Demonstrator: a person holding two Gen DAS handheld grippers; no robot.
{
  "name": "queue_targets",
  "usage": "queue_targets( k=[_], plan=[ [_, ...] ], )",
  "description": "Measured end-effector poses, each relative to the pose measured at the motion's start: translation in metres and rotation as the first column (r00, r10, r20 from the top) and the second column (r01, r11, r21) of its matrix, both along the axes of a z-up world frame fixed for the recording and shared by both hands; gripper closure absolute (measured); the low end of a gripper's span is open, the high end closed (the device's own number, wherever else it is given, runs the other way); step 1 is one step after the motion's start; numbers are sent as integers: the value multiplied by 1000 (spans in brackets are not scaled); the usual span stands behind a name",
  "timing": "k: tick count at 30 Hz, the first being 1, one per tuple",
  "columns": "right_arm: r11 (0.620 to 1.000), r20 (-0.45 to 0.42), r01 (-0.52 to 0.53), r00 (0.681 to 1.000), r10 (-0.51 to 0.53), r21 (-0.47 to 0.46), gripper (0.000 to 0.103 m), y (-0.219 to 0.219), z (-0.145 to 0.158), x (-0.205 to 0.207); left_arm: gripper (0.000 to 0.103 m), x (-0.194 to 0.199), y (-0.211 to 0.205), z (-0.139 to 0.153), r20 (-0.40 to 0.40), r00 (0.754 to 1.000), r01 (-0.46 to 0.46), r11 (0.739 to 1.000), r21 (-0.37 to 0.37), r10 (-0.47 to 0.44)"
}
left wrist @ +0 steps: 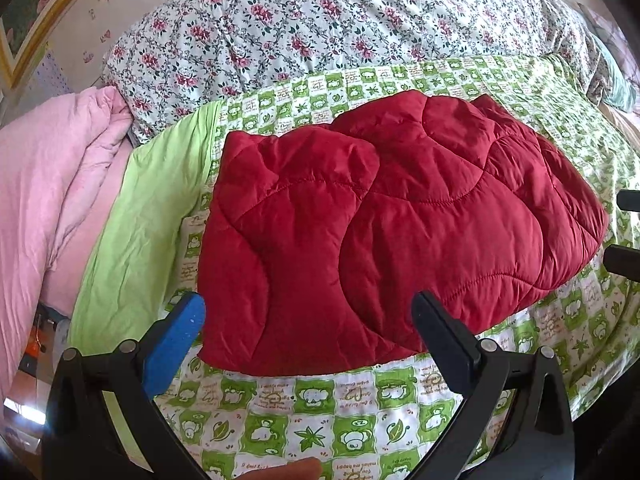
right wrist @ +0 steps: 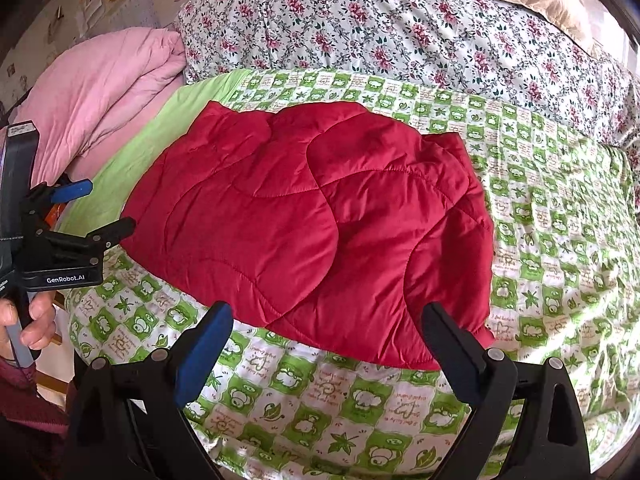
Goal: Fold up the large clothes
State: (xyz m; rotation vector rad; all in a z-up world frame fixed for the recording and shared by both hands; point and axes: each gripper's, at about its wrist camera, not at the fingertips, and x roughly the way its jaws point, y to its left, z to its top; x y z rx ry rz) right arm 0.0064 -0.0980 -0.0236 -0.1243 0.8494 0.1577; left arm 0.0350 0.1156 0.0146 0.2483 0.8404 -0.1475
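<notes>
Red quilted jacket (left wrist: 384, 232): it is lying folded into a compact block on the green-and-white cartoon-print sheet (left wrist: 328, 424), a sleeve or flap doubled over its top; nothing is touching it.
Left tool (left wrist: 308, 320): it is hovering just in front of the jacket's near edge, jaws spread wide and holding nothing; one finger is carrying a blue pad (left wrist: 176, 340), the other is plain black.
Right tool (right wrist: 328, 332): it is hanging over the near edge of the jacket, jaws likewise standing wide apart with nothing between them.
Left tool in the right wrist view (right wrist: 96, 212): it is showing at the left border beside the jacket's left end, fingers apart, with a hand (right wrist: 28, 320) wrapping its handle.
Right tool in the left wrist view (left wrist: 624, 232): only two dark finger tips are poking in at the right border, near the jacket's right end.
Bedding: a floral quilt (left wrist: 320, 28) is running behind the jacket, and a pink blanket (left wrist: 52, 184) is bunching up at the left, next to a plain lime-green strip (left wrist: 140, 232) of the sheet.
</notes>
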Motion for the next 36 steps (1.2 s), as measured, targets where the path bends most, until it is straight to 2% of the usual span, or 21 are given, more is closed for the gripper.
queue_targets(
  k=[13, 36],
  plan=[
    [1000, 5, -15, 1000, 15, -8, 7, 1, 5, 16, 0, 10, 0, 1, -1, 1000, -4, 1000, -13, 4],
    [999, 12, -38, 999, 38, -18, 7, 8, 8, 22, 0, 14, 1, 1, 0, 1000, -6, 1000, -19, 6]
  ],
)
